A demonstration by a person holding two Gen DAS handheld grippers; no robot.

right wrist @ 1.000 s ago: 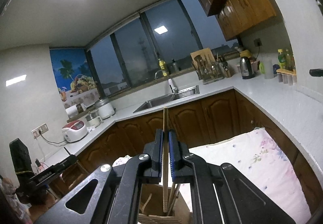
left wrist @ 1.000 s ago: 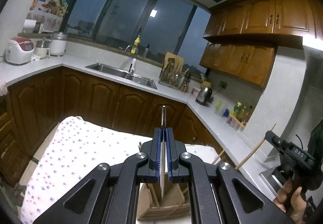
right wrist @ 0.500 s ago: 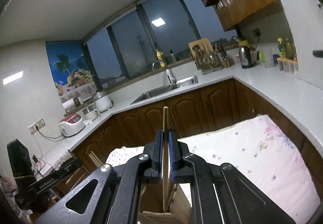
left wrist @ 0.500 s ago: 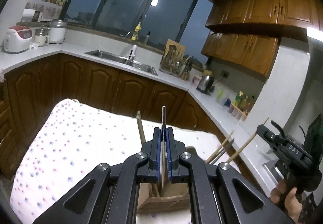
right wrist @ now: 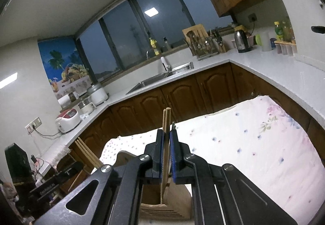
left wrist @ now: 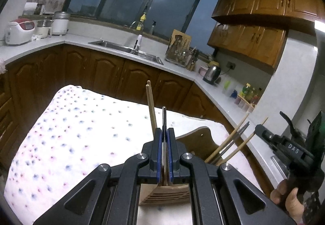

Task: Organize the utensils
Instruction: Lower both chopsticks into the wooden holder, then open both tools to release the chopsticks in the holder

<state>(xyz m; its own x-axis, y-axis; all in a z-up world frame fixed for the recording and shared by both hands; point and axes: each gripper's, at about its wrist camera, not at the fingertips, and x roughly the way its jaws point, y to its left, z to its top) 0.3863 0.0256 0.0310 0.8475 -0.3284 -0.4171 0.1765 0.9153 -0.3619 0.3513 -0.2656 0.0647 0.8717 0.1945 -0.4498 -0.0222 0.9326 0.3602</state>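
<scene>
My left gripper point(left wrist: 164, 131) is shut on a thin grey metal utensil point(left wrist: 164, 115) that stands upright, its lower end down in the wooden utensil holder point(left wrist: 196, 143). A wooden chopstick point(left wrist: 151, 107) rises just left of it, and more chopsticks point(left wrist: 227, 147) lean out of the holder's right side. My right gripper point(right wrist: 167, 133) is shut on a wooden chopstick point(right wrist: 166, 121), whose lower end reaches into the same holder point(right wrist: 178, 202). A second stick end and a small metal tip point(right wrist: 173, 124) show beside it. A hand point(left wrist: 288, 198) holds the right gripper at the left wrist view's right edge.
The holder stands on a table under a white flower-print cloth point(left wrist: 77, 139). Behind runs an L-shaped white counter point(right wrist: 270, 74) with a sink point(left wrist: 126, 50), a dish rack point(left wrist: 179, 52), a kettle point(left wrist: 213, 72), rice cookers point(left wrist: 19, 31) and bottles point(left wrist: 249, 93), over brown cabinets.
Both grippers have sunk toward the holder with their utensils still gripped. The holder's back and the chopsticks standing in it have come further into view.
</scene>
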